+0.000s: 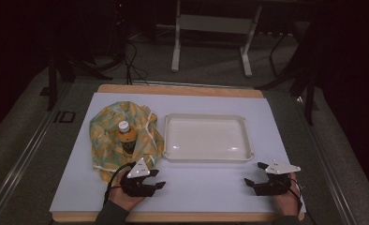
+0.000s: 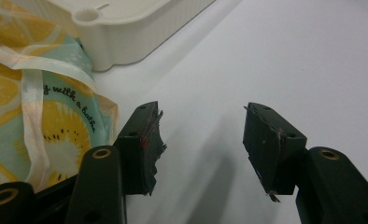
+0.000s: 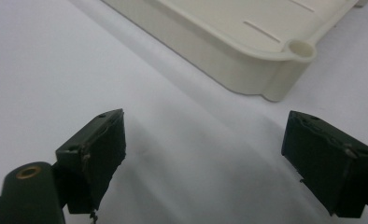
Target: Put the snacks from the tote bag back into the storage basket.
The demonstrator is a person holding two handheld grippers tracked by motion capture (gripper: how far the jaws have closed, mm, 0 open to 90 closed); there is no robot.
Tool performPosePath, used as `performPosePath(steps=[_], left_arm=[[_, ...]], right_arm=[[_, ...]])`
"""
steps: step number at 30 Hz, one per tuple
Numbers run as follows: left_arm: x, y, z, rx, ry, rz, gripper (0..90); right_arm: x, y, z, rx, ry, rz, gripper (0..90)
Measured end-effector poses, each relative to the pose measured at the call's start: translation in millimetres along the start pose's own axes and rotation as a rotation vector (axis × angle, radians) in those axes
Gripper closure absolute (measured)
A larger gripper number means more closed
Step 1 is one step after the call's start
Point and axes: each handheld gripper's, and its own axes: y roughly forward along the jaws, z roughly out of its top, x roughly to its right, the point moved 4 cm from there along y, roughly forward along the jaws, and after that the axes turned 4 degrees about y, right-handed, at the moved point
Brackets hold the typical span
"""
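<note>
- Bottle (image 1: 125,135) first: it stands upright in the middle of the lemon-print cloth (image 1: 108,140), which is bunched up around its lower half, so I see the white cap and the amber shoulder poking out. I read that as a wrap or bag still loosely gathered around it.
- My left gripper (image 1: 155,180) rests on the white mat (image 1: 206,185) just beside the cloth's near edge, its jaws spread apart with nothing between them. In the left gripper view the cloth (image 2: 42,121) and its pale drawstring (image 2: 35,116) lie right next to the left jaw, so I judge it is staged to take hold of the fabric.
- My right gripper (image 1: 255,174) sits well apart on the mat, jaws wide and empty, pointing toward the near corner of the cream tray (image 1: 206,157).
- The tray lies empty just right of the cloth, probably the destination for the bottle.
</note>
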Motion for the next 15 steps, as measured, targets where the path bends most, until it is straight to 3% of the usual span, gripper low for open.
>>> performPosePath(steps=[4,8,15], left_arm=[[0.7,1.2,0.2,-0.006,0.005,-0.01,47.7],[2.5,2.6,0.1,-0.026,0.028,-0.026,51.1],[4.4,1.5,0.6,-0.037,0.045,-0.01,49.2]], right_arm=[[0.7,-1.9,0.0,0.023,0.006,0.015,13.3],[-1.4,-2.8,-0.2,0.031,-0.017,0.006,14.1],[-2.9,-4.1,-0.3,0.045,-0.033,0.02,14.9]])
